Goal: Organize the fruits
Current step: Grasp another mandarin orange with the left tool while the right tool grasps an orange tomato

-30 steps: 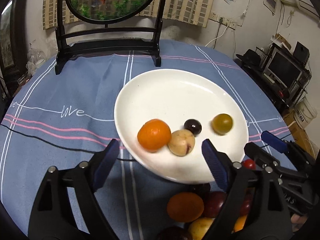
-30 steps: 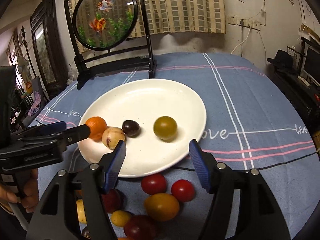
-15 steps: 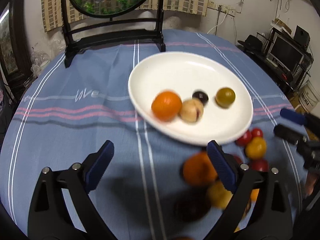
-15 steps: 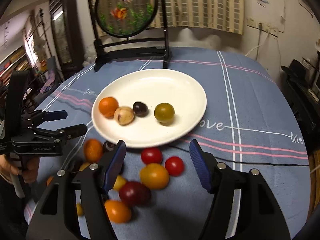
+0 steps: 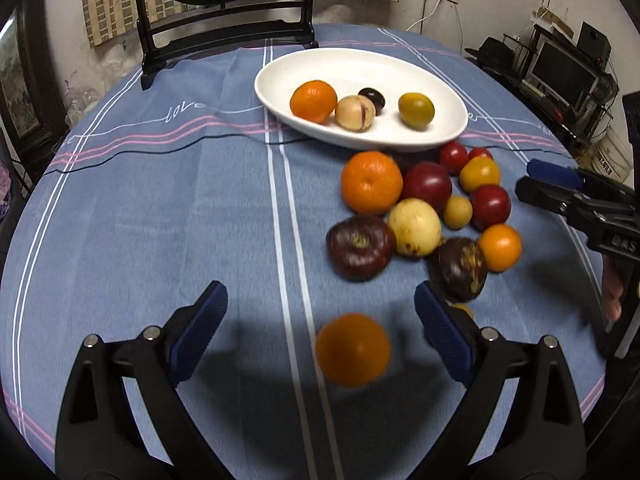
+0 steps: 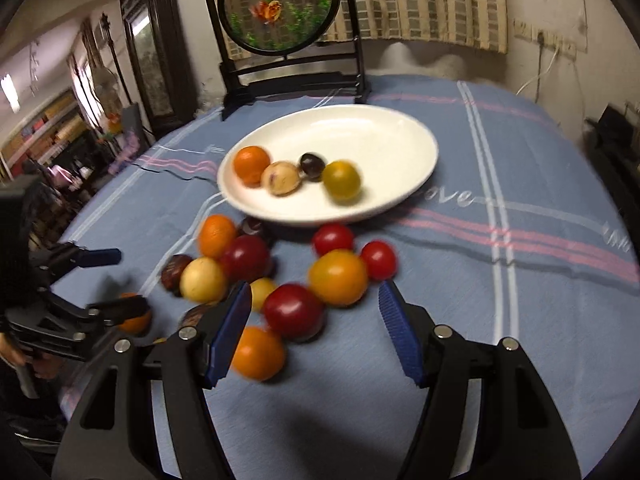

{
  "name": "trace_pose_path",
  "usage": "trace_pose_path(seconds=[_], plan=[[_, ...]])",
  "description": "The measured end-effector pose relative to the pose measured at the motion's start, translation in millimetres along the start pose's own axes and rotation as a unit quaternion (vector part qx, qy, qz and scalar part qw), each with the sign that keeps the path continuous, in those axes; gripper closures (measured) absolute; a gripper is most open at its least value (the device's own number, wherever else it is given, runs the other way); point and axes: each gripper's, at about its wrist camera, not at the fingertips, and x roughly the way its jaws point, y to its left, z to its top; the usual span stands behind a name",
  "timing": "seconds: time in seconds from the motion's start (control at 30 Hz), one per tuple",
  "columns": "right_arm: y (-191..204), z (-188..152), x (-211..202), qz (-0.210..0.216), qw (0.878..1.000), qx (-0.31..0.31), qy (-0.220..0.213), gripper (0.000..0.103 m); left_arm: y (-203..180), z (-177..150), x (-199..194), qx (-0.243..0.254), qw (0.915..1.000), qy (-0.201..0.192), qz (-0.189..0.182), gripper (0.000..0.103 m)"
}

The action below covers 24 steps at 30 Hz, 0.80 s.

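Note:
A white plate (image 5: 360, 144) (image 6: 400, 200) on the blue cloth holds a mandarin (image 5: 313, 101), a beige fruit (image 5: 355, 113), a small dark plum (image 5: 373, 98) and a green-yellow tomato (image 5: 416, 111). In front of it lies a pile of loose fruit (image 5: 416, 216) (image 6: 256, 264). My left gripper (image 5: 320, 332) (image 6: 120, 280) is open, and an orange fruit (image 5: 353, 349) lies on the cloth between its fingers, untouched. My right gripper (image 6: 316, 332) (image 5: 536, 184) is open over the near side of the pile. A red fruit (image 6: 294, 310) sits between its pads without contact.
A black stand with a round goldfish screen (image 5: 224, 36) (image 6: 280, 12) rises behind the plate. A thin black cable (image 5: 120, 156) crosses the cloth on the left. Shelves and a monitor (image 5: 560, 72) stand beyond the table's right edge. A hand (image 5: 612, 300) holds the right gripper.
Both grippers have pulled back from the plate toward the near table edge, and the loose fruit pile has come into full view. The left jaws have widened a little.

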Motion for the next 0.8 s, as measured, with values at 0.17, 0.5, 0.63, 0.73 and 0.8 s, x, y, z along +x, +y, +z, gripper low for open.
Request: trace_pose_path(seconds=[0.17, 0.5, 0.63, 0.73, 0.8], plan=[[15, -16, -16, -0.008, 1.000, -0.002, -0.011, 0.036, -6, -12, -4, 0.010, 0.9999, 0.010, -0.007, 0.007], [39, -38, -30, -0.030, 0.999, -0.030, -0.007, 0.036, -6, -37, 5, 0.013, 0.9993, 0.033, -0.010, 0.007], [40, -45, -26, -0.034, 0.999, -0.040, 0.014, 0.036, -9, -35, 5, 0.030, 0.9991, 0.028, -0.008, 0.016], [43, -49, -20, -0.048, 0.997, -0.047, 0.029, 0.036, -12, -34, 6, 0.040, 0.9987, 0.027, -0.017, 0.031], [45, -51, -17, -0.050, 0.997, -0.051, 0.035, 0.036, -13, -33, 6, 0.045, 0.9985, 0.021, -0.021, 0.035]])
